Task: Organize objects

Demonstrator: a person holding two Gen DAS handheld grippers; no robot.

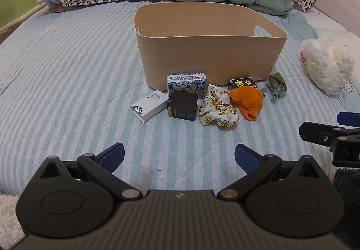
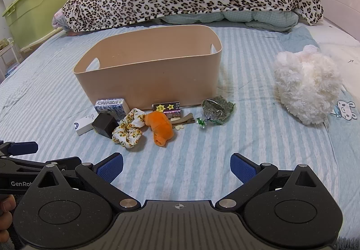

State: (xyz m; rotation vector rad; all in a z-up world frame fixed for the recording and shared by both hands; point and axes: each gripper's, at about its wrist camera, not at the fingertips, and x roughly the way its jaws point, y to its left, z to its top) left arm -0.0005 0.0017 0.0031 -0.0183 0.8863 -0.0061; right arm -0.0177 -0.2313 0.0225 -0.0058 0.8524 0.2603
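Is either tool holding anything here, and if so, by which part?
Nothing is held. The left tool and right tool are both open over the bed.

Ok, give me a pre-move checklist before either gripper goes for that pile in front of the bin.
1. Left gripper open and holding nothing: ok.
2. Right gripper open and holding nothing: ok.
3. Beige bin upright, opening unobstructed: ok. What lies on its floor: cannot tell.
4. Items apart enough for a clean grasp: not ok. The floral scrunchie touches the orange cloth piece, and the black box sits against the white box.
5. Green packet lying apart from the others: ok.
6. Bedsheet between grippers and pile free of obstacles: ok.
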